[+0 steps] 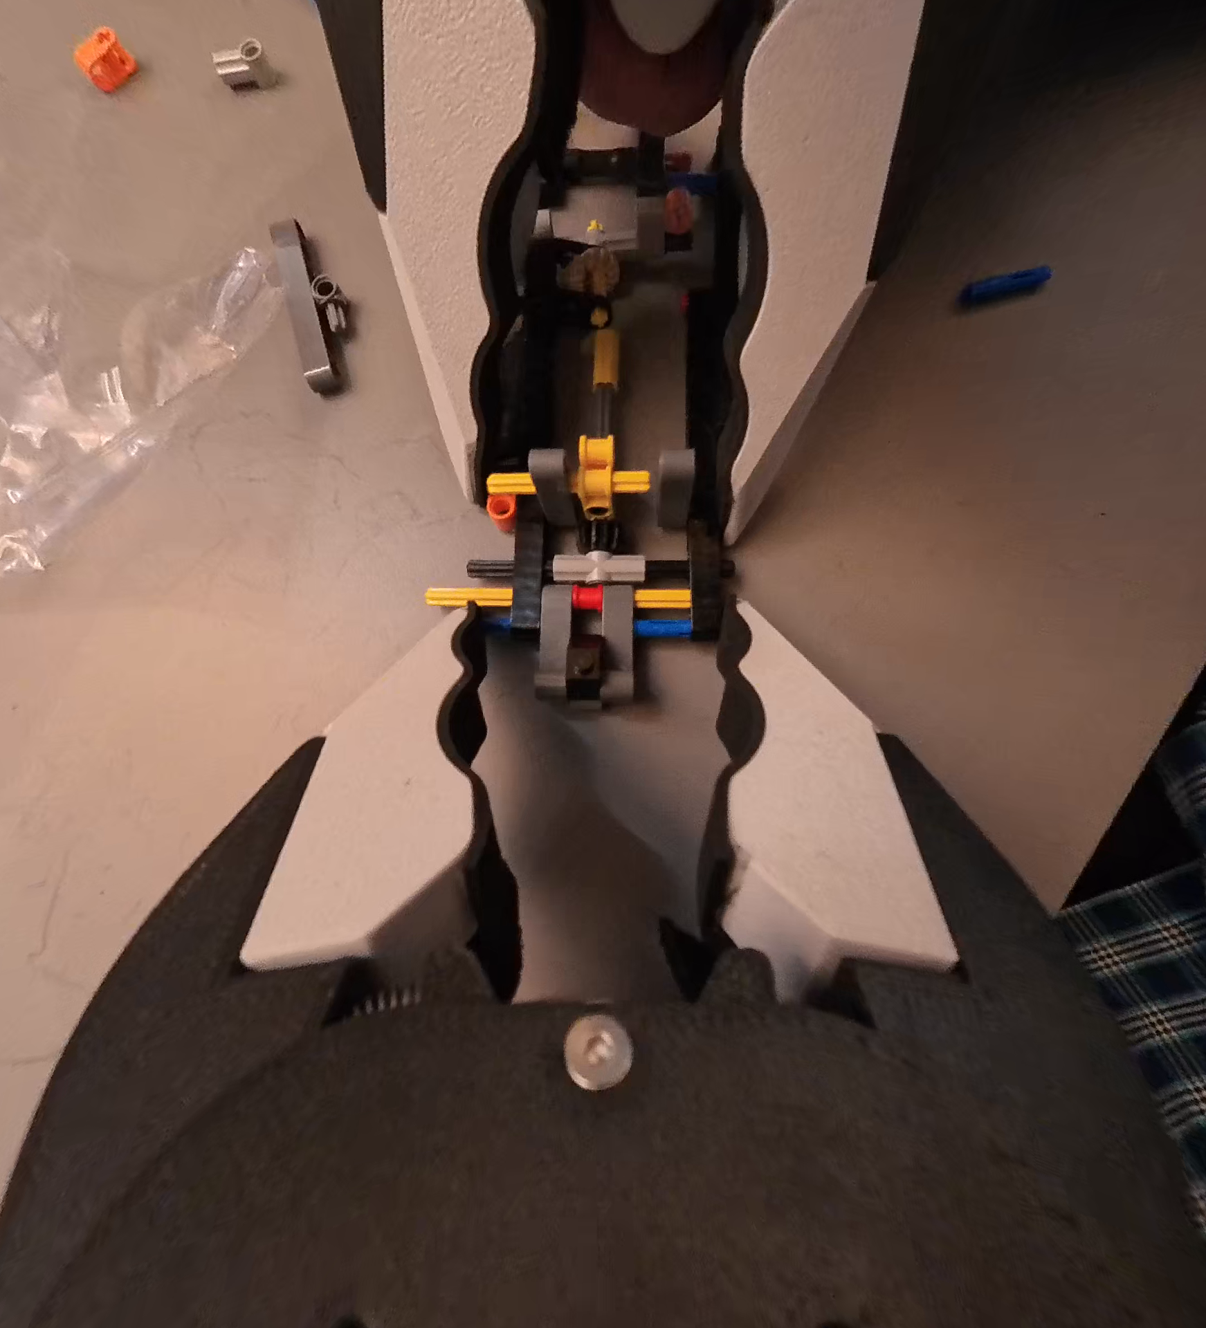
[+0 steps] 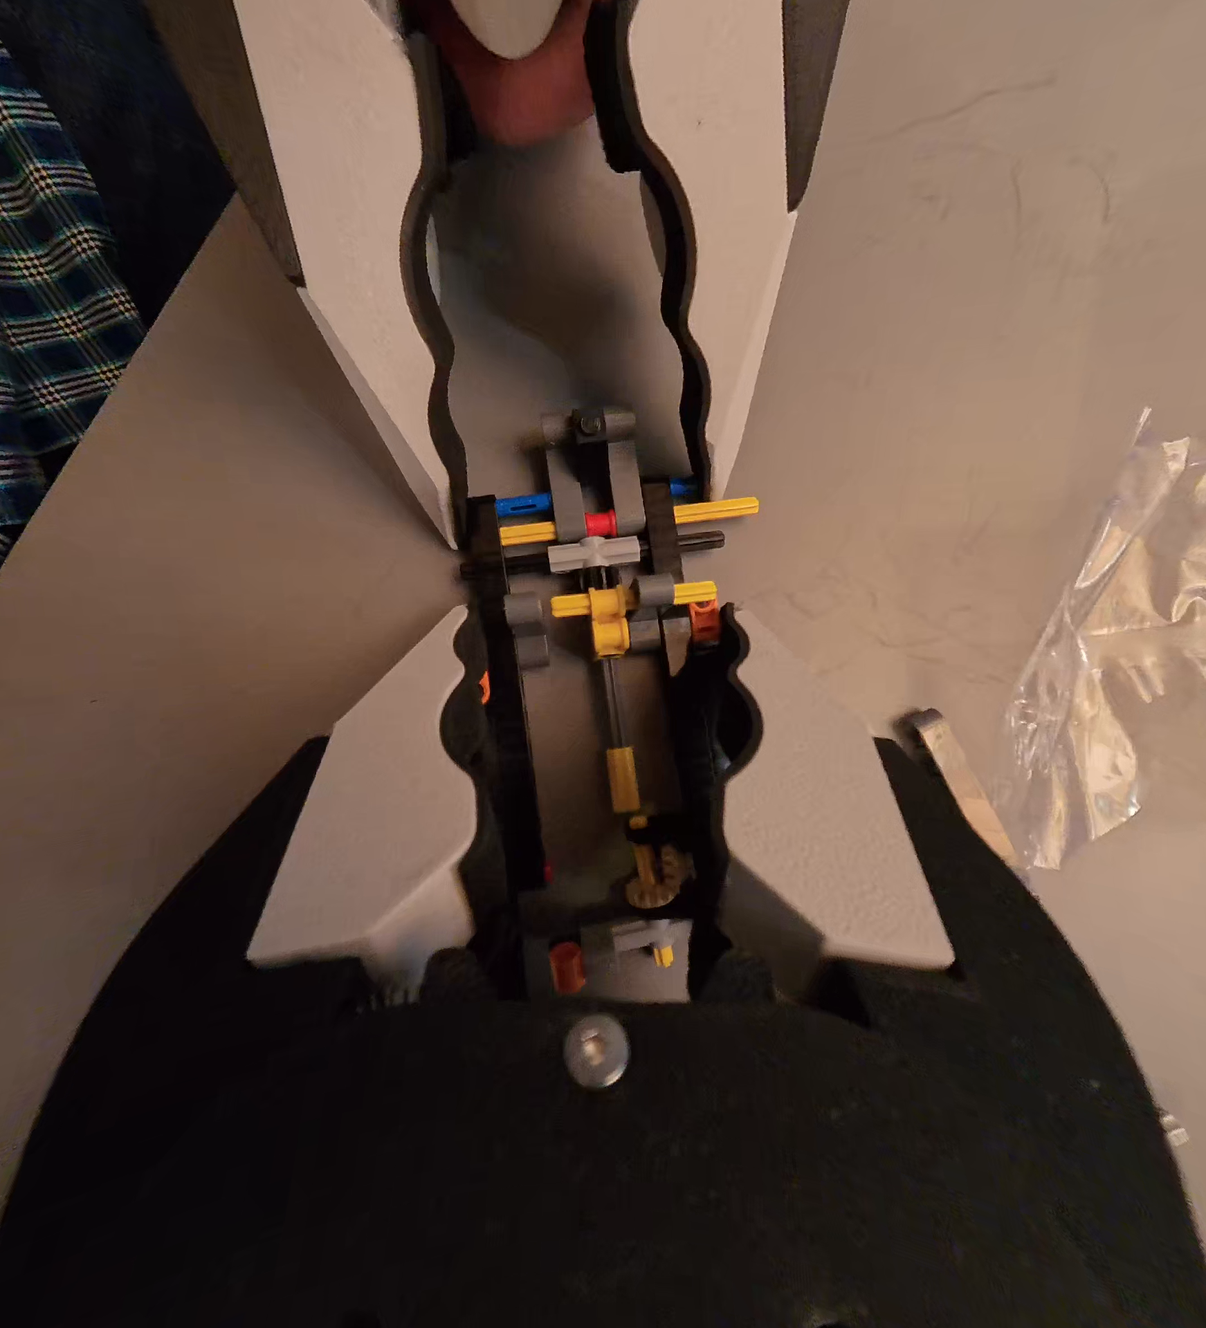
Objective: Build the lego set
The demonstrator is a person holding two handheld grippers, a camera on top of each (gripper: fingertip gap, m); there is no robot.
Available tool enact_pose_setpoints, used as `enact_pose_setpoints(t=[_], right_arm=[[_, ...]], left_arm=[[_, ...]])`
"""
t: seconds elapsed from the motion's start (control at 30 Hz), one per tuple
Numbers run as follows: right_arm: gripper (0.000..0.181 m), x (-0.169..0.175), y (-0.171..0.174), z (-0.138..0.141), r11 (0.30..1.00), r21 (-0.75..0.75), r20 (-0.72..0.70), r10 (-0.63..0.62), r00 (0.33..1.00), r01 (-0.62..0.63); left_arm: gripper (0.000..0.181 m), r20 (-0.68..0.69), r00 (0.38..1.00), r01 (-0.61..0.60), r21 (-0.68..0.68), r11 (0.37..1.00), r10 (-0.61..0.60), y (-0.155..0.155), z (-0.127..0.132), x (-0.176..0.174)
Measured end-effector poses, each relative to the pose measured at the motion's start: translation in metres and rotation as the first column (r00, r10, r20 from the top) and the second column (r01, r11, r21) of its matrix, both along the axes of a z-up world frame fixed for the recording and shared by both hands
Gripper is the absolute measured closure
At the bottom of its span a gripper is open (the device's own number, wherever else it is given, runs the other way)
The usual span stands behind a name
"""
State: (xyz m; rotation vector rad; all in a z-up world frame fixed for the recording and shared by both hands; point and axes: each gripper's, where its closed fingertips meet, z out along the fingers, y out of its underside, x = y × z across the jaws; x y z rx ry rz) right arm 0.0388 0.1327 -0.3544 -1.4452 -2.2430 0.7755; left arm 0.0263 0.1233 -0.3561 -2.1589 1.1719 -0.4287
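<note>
A Lego Technic assembly [image 1: 596,568] with two long black beams, yellow, blue and black cross axles, grey connectors and a tan gear is held between both grippers above the beige table [image 1: 190,718]. My left gripper [image 1: 600,611] pinches its near end with just the fingertips. My right gripper [image 1: 603,514] comes from the opposite side and clamps the long black beams. In the right wrist view the assembly [image 2: 592,553] lies deep between the right gripper's [image 2: 596,618] fingers, and the left gripper [image 2: 585,510] meets it tip to tip.
An orange piece [image 1: 106,59], a small grey connector [image 1: 240,63], a grey beam with a small dark part [image 1: 308,309] and a clear plastic bag [image 1: 82,388] lie on the table's left. A blue pin [image 1: 1006,285] lies right. Plaid cloth [image 1: 1203,862] borders the table edge. My left and right fingertips are right by each other.
</note>
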Motion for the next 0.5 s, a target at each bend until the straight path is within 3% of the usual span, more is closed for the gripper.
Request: enact_pose_setpoints(t=[0.27,0.5], right_arm=[[0.118,0.0000,-0.0003,-0.0003,1.000,0.002,0.005,-0.003,1.000,0.003],[0.117,-0.0002,-0.0023,0.0003,1.000,0.019,-0.016,0.006,1.000,-0.005]], left_arm=[[0.119,0.008,1.000,-0.006,0.008,1.000,0.006,-0.0002,0.0001,0.0009],[0.114,0.023,0.998,0.058,0.016,0.998,-0.058,-0.0052,0.0003,-0.0008]])
